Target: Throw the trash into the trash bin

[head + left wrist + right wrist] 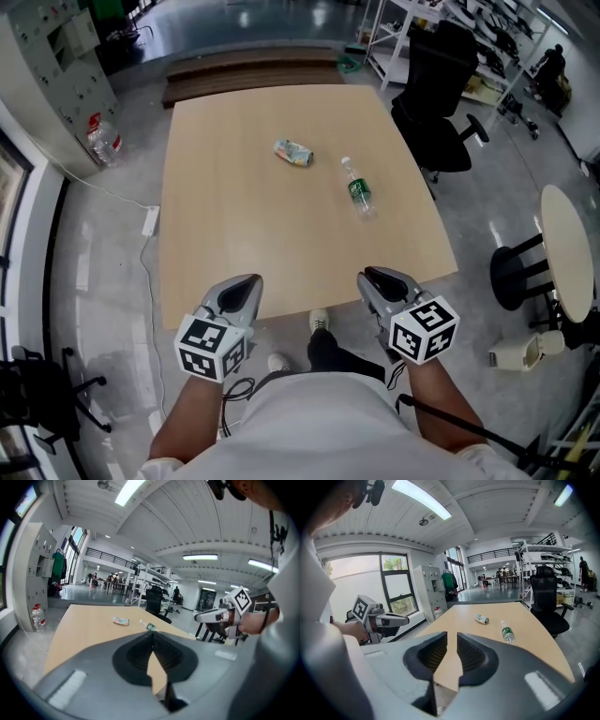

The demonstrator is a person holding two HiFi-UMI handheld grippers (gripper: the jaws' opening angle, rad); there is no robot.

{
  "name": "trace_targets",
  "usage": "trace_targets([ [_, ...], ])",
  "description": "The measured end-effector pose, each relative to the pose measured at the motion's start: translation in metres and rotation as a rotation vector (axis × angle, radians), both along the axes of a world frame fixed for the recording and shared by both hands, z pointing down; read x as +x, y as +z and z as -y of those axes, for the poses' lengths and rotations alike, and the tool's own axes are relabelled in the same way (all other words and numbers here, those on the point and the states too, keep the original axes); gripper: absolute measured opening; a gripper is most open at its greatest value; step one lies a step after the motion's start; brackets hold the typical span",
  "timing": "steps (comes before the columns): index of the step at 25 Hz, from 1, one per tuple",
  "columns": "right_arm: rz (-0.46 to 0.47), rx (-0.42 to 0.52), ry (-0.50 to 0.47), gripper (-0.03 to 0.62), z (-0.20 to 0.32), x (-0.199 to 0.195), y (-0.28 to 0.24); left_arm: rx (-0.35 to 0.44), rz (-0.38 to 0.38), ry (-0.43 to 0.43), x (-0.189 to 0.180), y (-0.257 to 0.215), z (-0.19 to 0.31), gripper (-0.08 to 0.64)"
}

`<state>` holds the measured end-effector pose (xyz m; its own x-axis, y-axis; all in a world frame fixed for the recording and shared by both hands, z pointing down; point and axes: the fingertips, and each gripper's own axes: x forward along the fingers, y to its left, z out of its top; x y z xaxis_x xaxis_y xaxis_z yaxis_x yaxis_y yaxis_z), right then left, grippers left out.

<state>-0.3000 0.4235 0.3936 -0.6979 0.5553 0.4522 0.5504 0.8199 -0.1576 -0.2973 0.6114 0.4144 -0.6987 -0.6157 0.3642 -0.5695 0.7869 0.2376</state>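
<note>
Nearest the lens, two tools are held at the desk's near edge. The left tool (246,281) is closed tip to tip on nothing, and the right tool (375,277) is parted by a narrow gap with nothing in it. The trash is seen well apart from both: a crushed can (293,152) and, near it, a plastic bottle (357,190) are laid flat on the desk (216,244). A black office chair (441,103) is parked beside the far right corner.

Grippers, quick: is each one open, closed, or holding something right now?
Left gripper: closed, fingers together, holding nothing.
Right gripper: slightly open, nothing between its fingers.
</note>
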Motion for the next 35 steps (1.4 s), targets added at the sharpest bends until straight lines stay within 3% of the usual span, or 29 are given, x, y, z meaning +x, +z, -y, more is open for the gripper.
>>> trace_targets([
  [5, -0.005, 0.011, -0.024, 0.096, 0.008, -0.040, 0.005, -0.025, -0.018, -0.034, -0.012, 0.008, 0.008, 0.008],
  [19, -0.108, 0.151, -0.067, 0.100, 0.059, -0.209, 0.045, -0.068, -0.096, -0.105, -0.088, 0.038, 0.044, 0.008],
  [35, -0.358, 0.299, -0.120, 0.146, 0.089, -0.354, 0.170, -0.109, -0.238, -0.137, -0.150, 0.098, 0.083, 0.008],
])
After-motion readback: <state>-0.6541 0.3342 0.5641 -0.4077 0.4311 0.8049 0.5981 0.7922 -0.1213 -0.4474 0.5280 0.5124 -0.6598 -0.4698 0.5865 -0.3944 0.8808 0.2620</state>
